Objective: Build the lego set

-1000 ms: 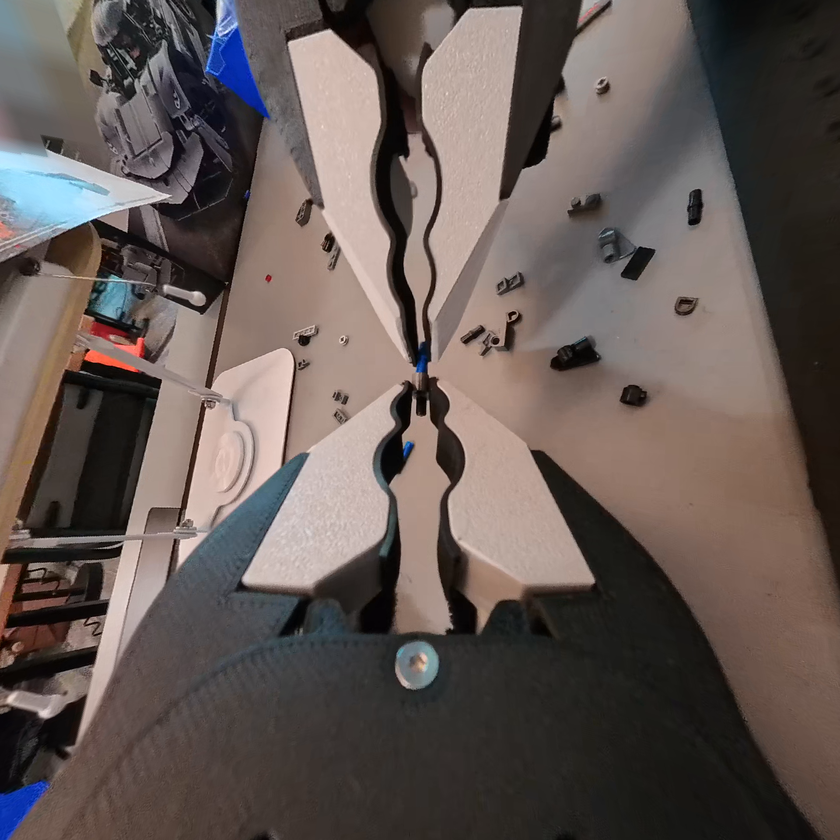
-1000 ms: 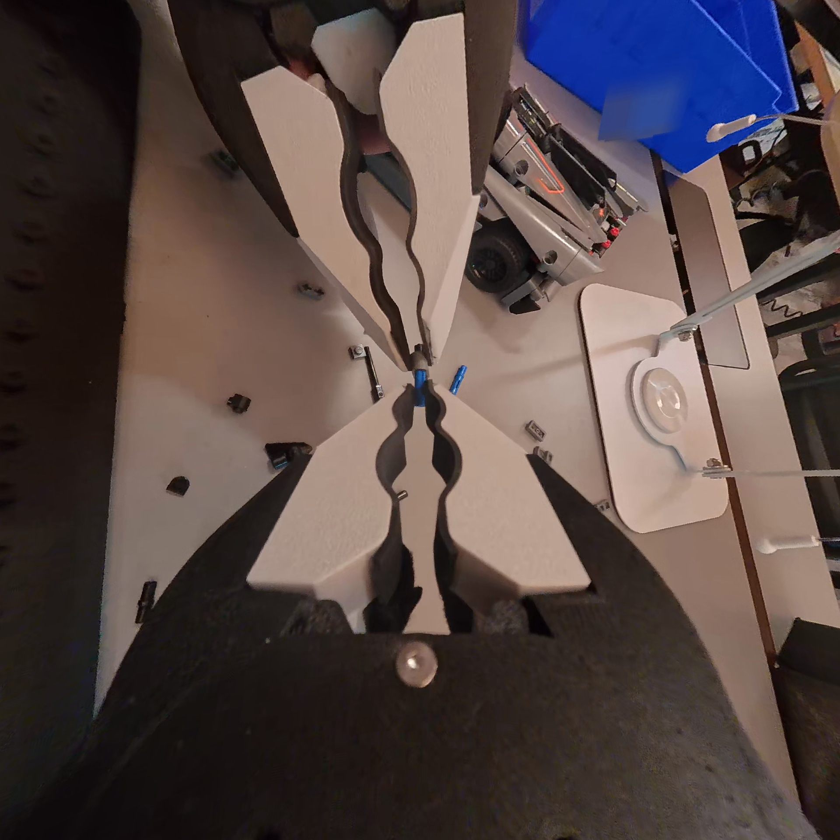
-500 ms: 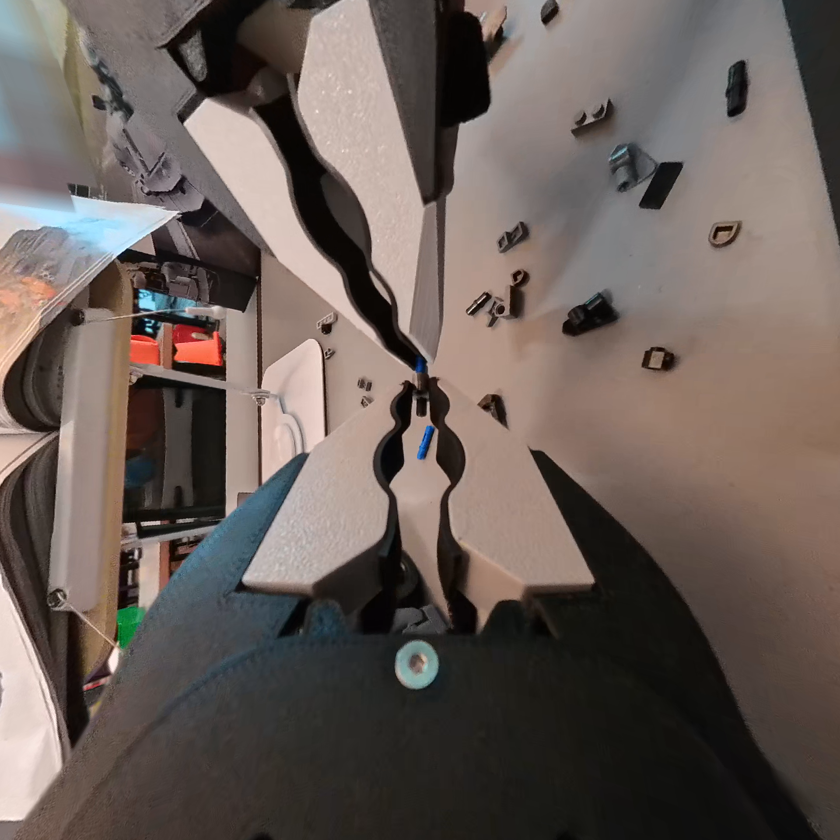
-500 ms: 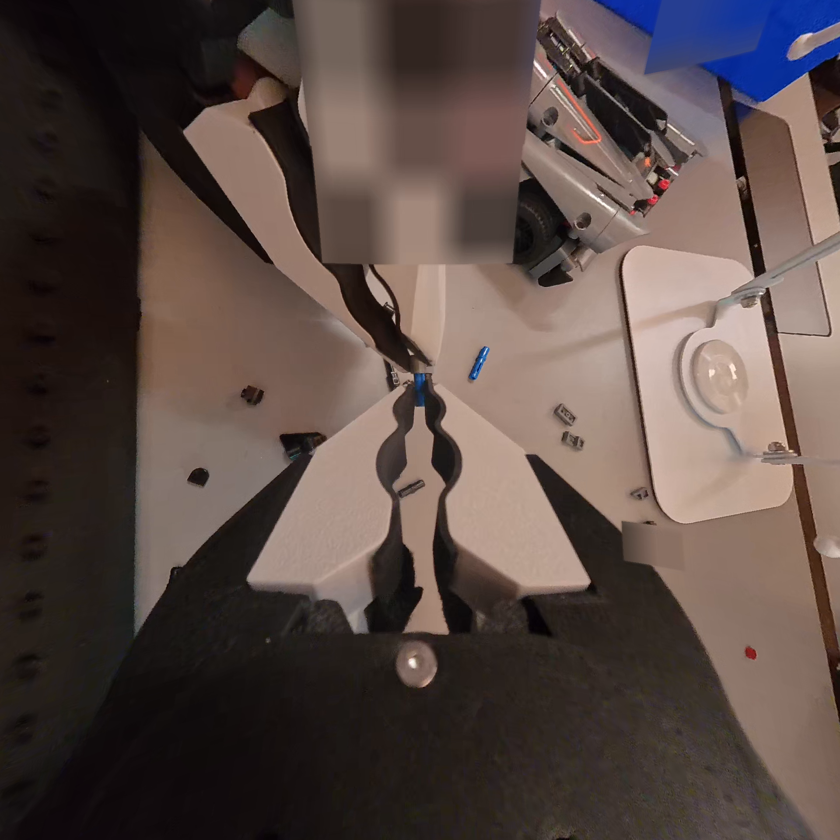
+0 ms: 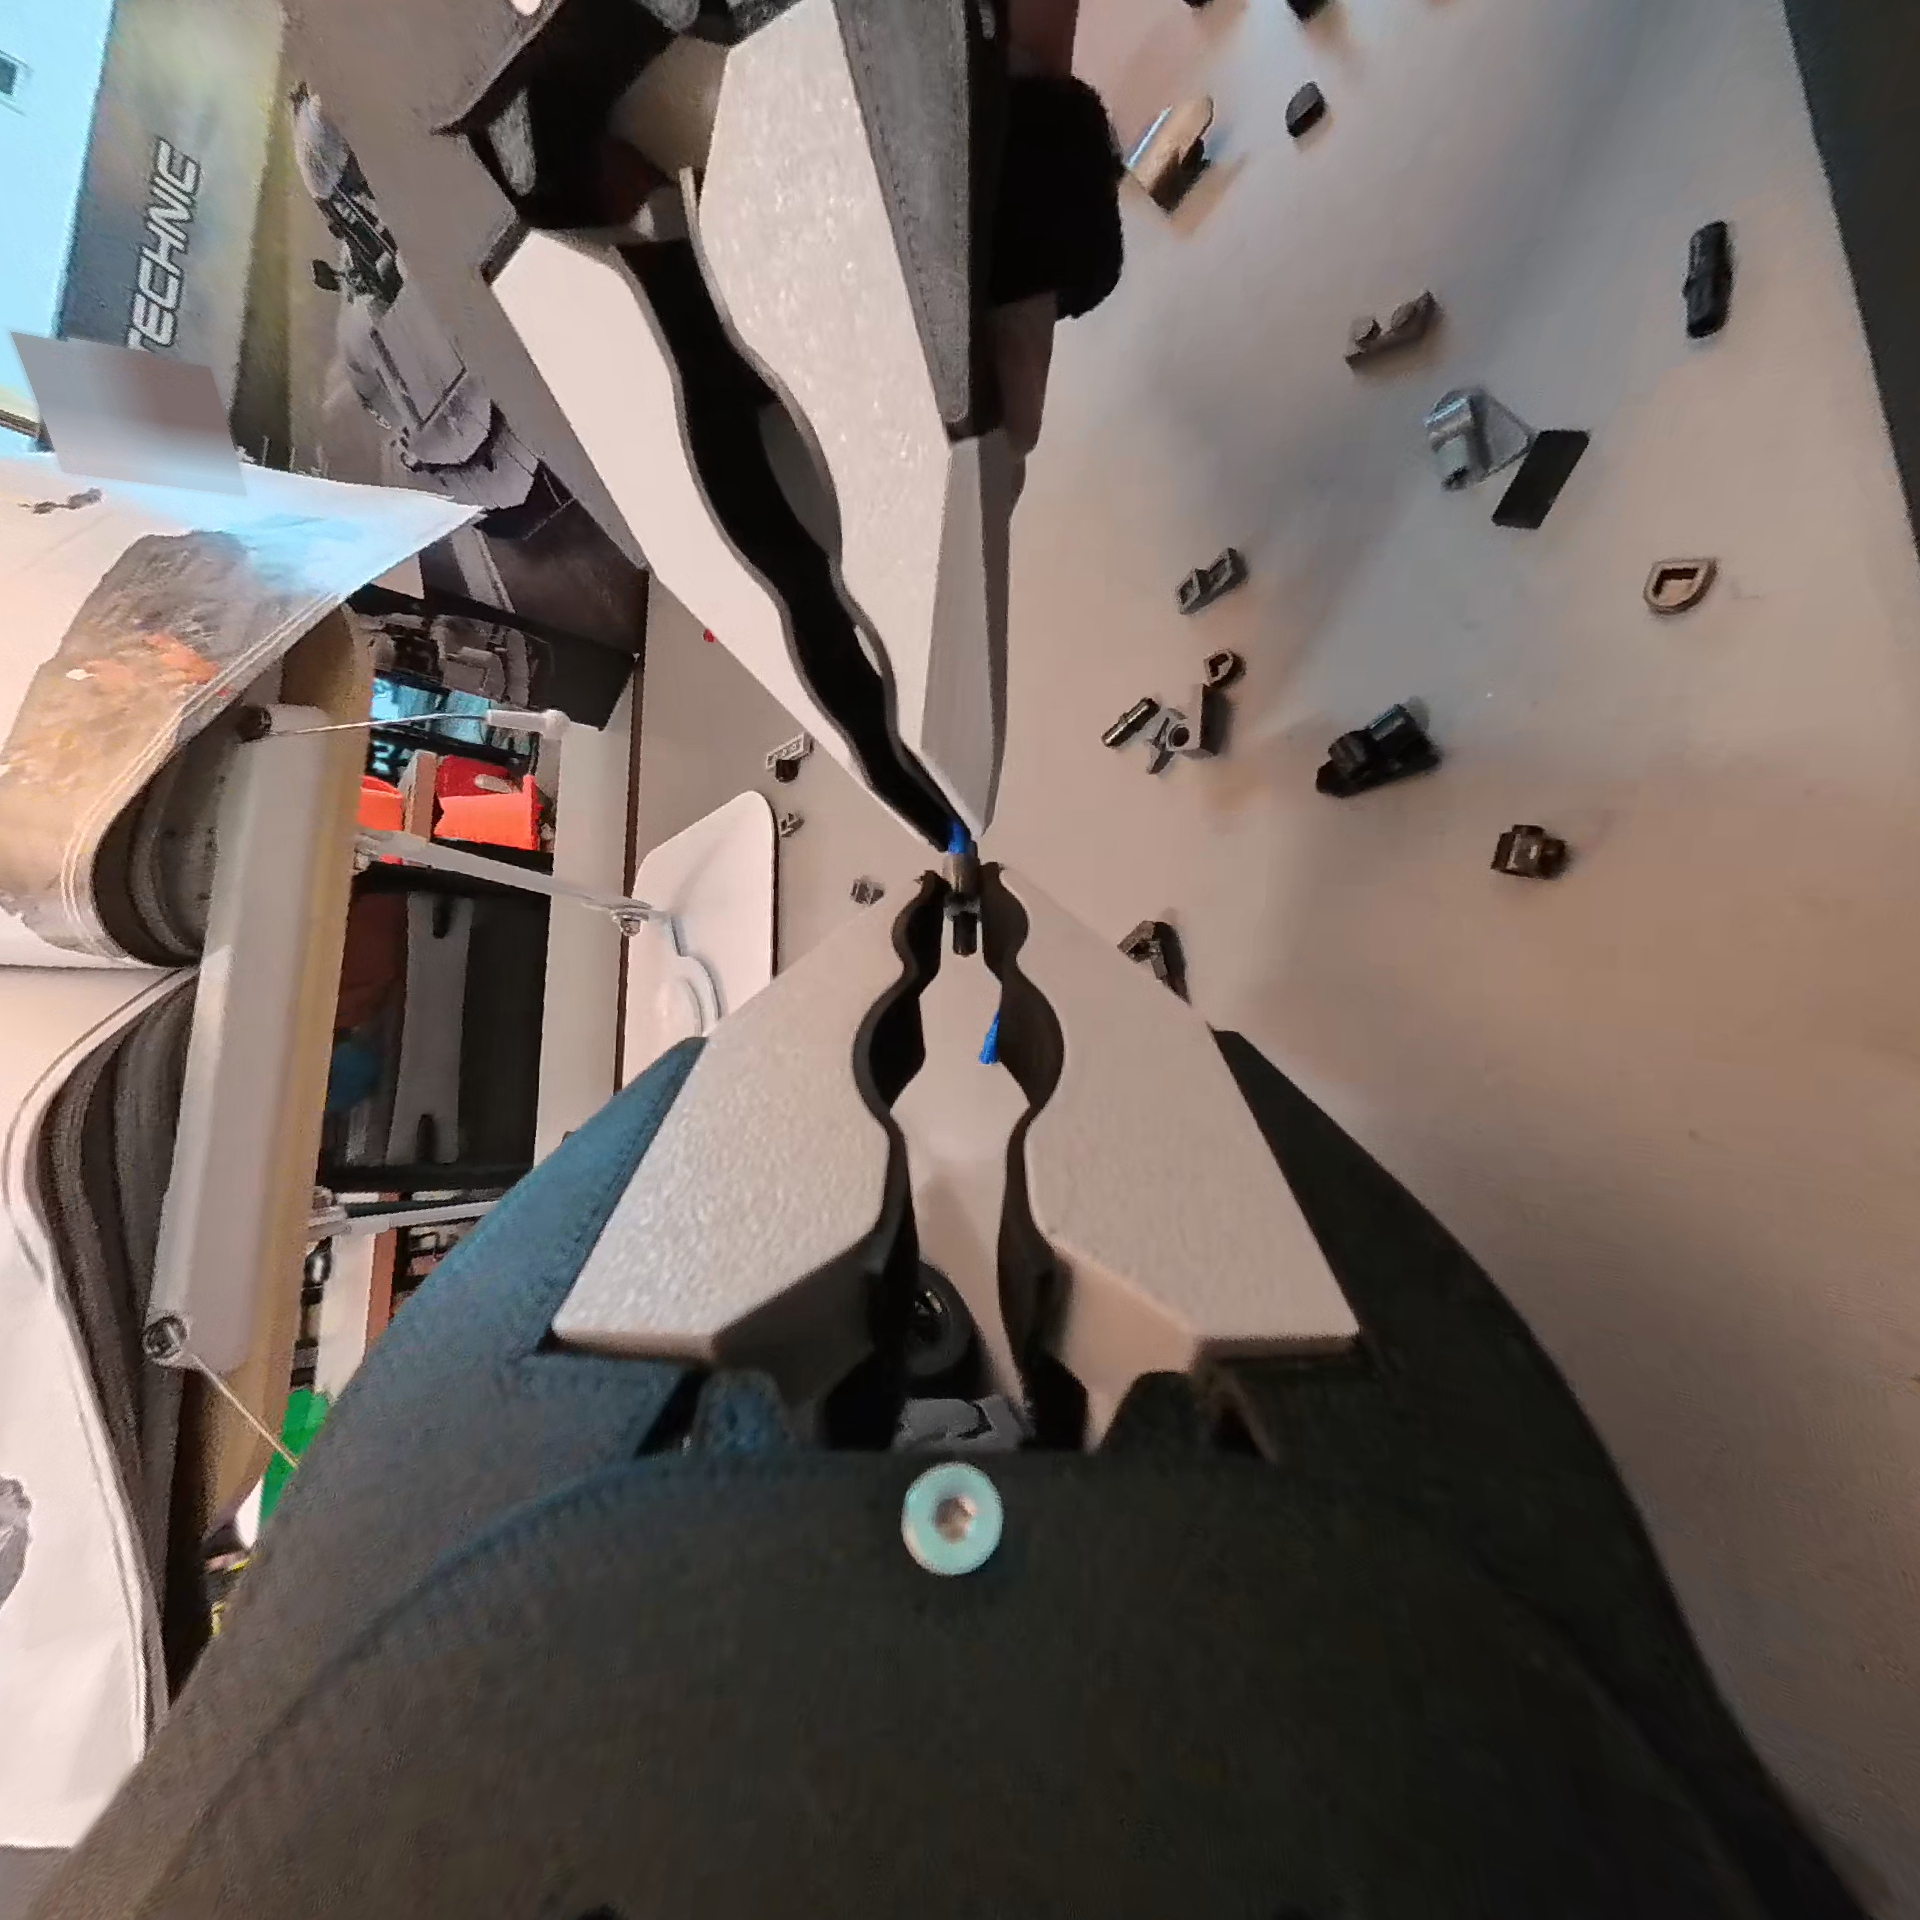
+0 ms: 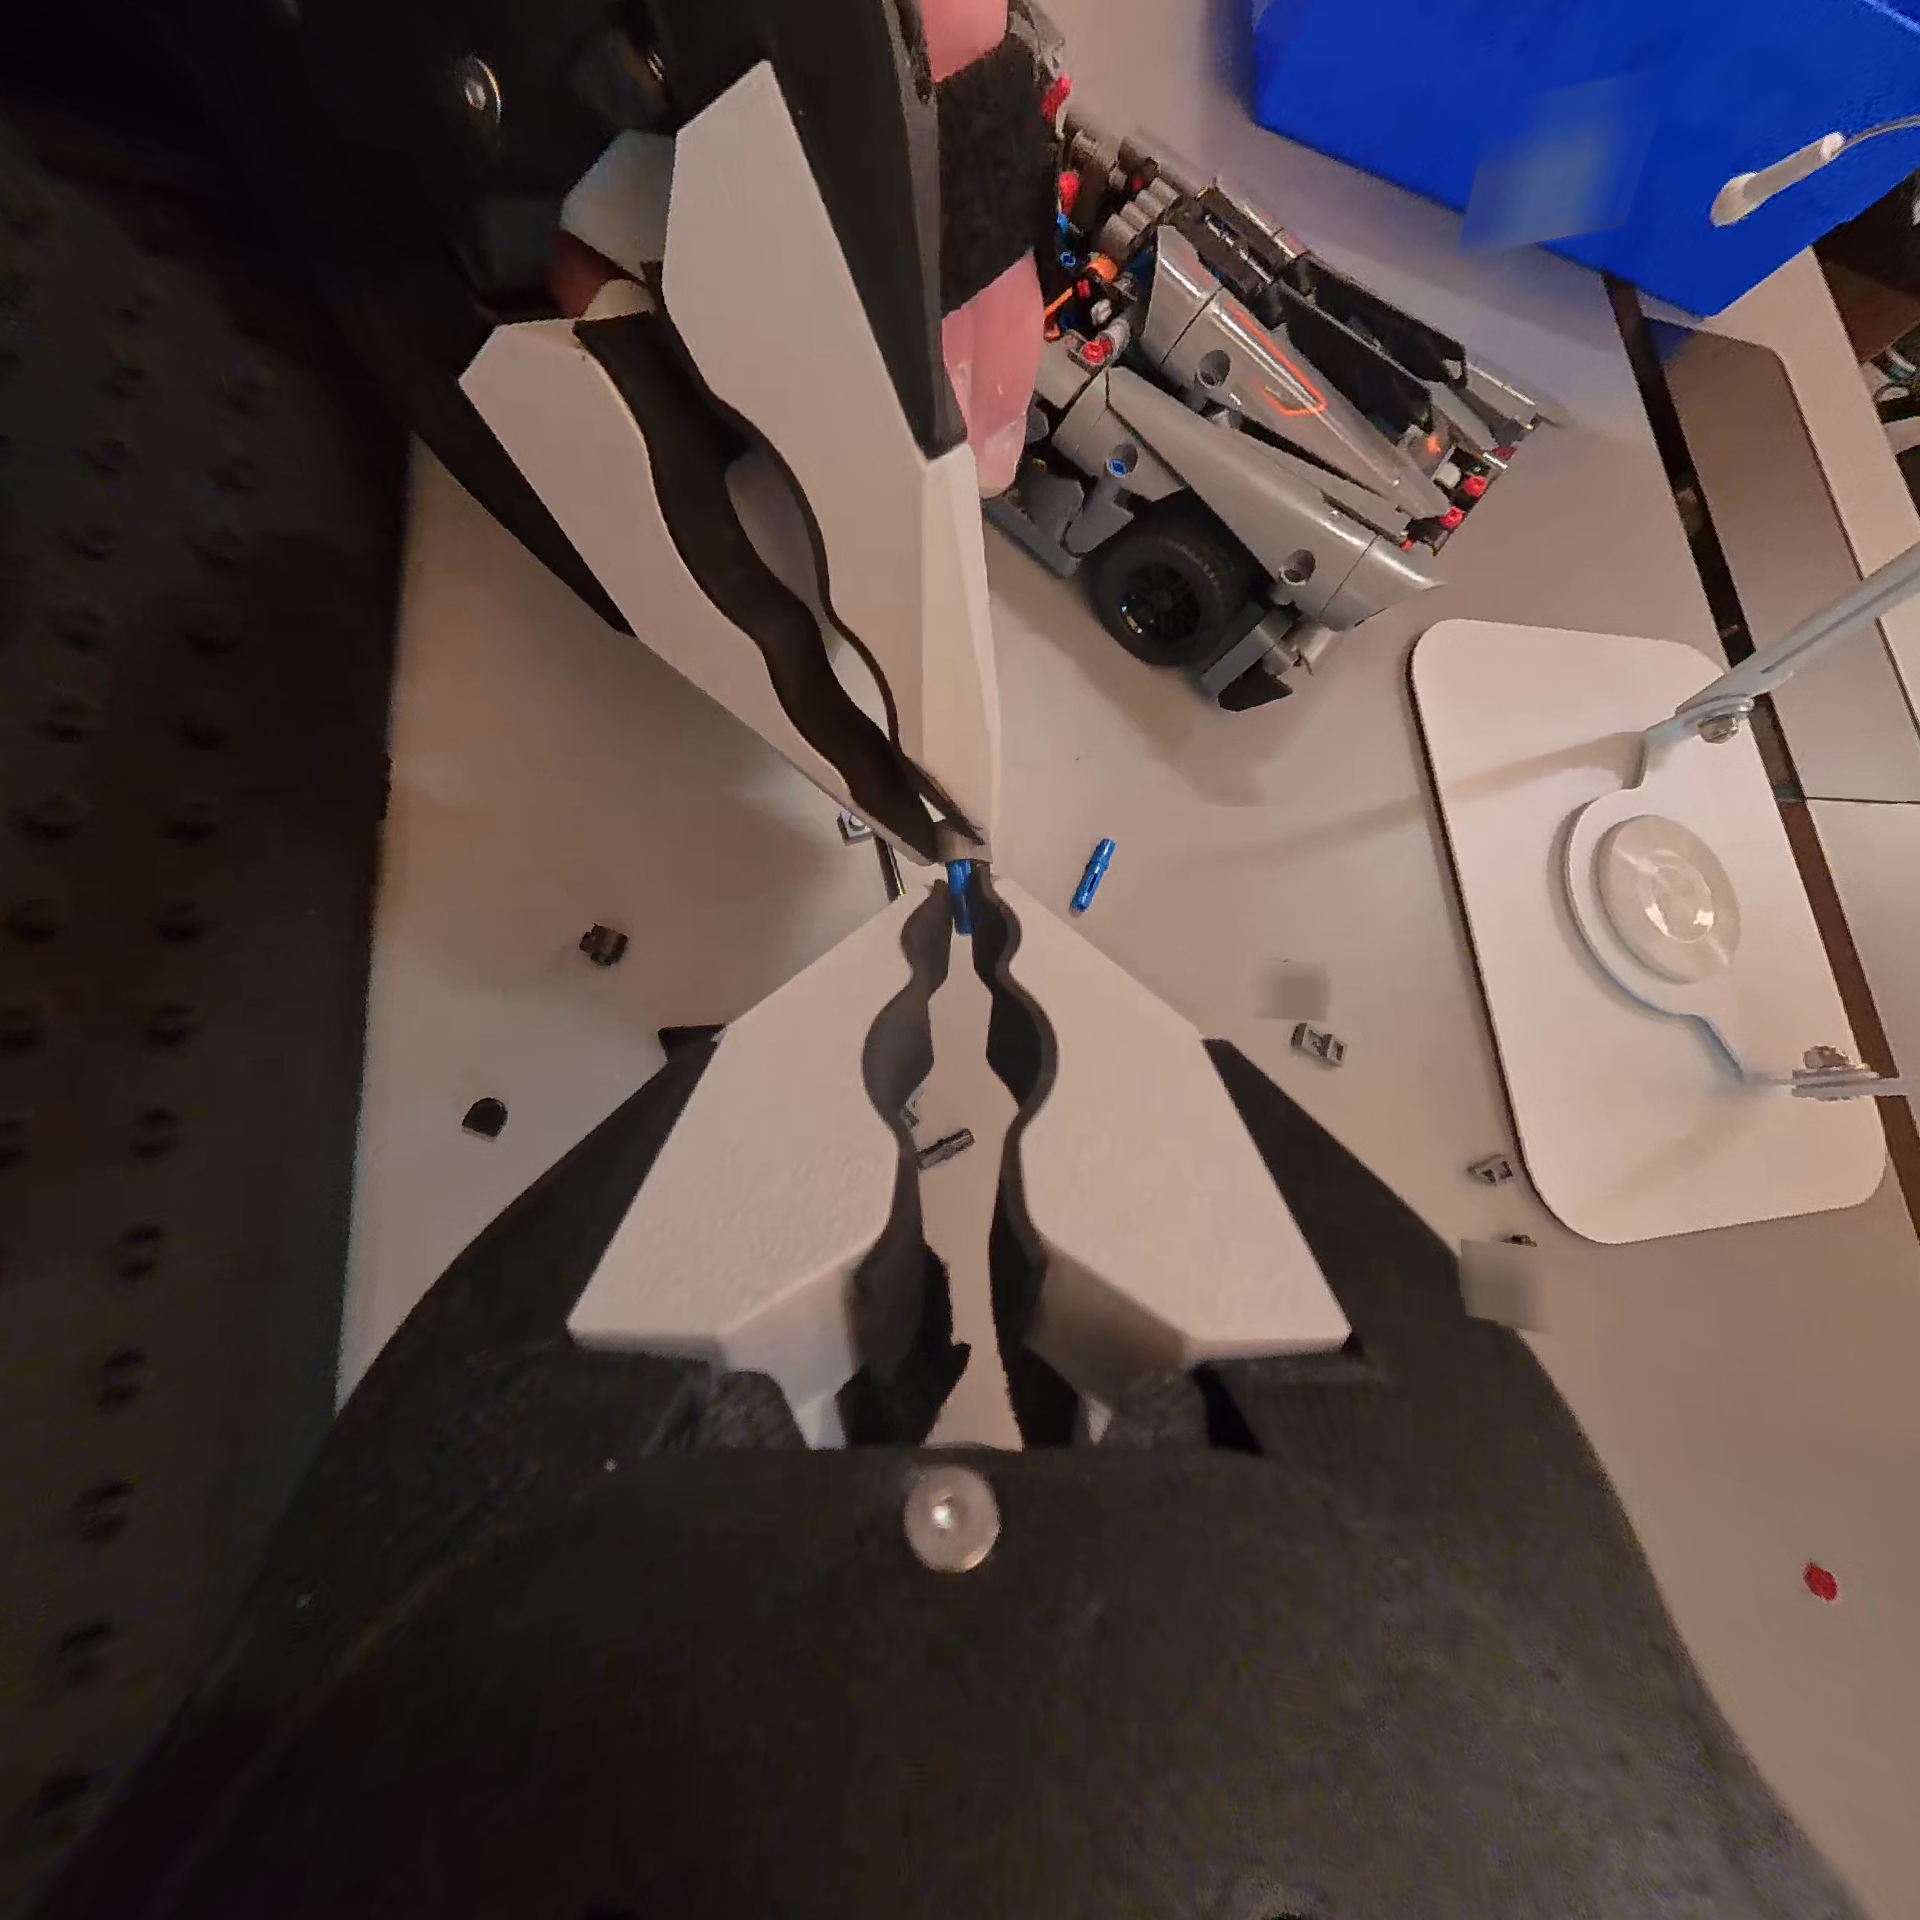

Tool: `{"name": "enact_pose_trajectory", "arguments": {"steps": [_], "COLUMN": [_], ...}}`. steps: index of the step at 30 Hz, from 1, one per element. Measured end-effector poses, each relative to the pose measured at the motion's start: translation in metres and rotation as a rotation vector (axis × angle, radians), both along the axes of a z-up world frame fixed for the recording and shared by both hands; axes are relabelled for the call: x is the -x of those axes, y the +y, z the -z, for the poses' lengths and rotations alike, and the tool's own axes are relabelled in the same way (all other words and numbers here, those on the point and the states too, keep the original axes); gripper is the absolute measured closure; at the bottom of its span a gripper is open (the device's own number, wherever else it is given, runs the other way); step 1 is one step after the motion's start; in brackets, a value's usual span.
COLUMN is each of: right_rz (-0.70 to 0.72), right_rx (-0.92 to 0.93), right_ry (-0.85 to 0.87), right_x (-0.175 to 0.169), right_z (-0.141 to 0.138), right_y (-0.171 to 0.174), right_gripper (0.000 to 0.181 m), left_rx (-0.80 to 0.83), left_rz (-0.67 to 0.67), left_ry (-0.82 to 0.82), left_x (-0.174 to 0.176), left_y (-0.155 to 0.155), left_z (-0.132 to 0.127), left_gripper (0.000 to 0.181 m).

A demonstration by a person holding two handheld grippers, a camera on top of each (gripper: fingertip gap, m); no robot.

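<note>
We hold the blue pin (image 6: 960,902) pinched in the right gripper (image 6: 962,896), coaxial with the grey connector (image 5: 958,871) pinched in the left gripper (image 5: 960,902) (tips nearly touching).

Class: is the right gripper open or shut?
Shut: the right gripper has its fingers pinching a blue pin.

Left gripper (image 5: 961,902) and right gripper (image 6: 961,902): pale grey wedge fingers (image 5: 748,1164) with wavy black inner pads, dark textured housing, a silver screw (image 5: 951,1534) just behind the fingers, black strap (image 6: 987,177) at the far handle.
</note>
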State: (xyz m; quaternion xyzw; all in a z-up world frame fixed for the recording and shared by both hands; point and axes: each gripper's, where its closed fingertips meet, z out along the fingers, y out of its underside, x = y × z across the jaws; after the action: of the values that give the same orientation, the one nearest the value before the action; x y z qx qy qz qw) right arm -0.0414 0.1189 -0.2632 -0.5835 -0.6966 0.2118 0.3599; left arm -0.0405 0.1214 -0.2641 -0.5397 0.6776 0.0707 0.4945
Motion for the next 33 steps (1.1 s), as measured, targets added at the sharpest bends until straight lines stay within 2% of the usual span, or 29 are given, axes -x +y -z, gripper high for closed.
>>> {"name": "enact_pose_trajectory", "arguments": {"steps": [20, 26, 29, 33], "right_rz": [0.002, -0.027, -0.024, -0.015], "right_rx": [0.052, 0.084, 0.089, 0.098], "right_ry": [0.068, 0.081, 0.089, 0.070], "right_x": [0.001, 0.003, 0.005, 0.004], "right_z": [-0.008, -0.006, -0.006, -0.002], "right_y": [0.000, -0.004, -0.006, -0.004], "right_gripper": [0.181, 0.181, 0.181, 0.181], "left_rx": [-0.041, -0.031, -0.051, 0.040], "left_rz": [-0.010, 0.049, 0.050, 0.067], "left_ry": [-0.030, -0.100, -0.082, -0.130], "left_x": [-0.002, -0.011, -0.012, -0.009], "left_y": [-0.001, -0.011, -0.012, -0.009], "left_z": [-0.008, -0.018, -0.019, -0.015], "left_gripper": [0.178, 0.178, 0.177, 0.178]}}
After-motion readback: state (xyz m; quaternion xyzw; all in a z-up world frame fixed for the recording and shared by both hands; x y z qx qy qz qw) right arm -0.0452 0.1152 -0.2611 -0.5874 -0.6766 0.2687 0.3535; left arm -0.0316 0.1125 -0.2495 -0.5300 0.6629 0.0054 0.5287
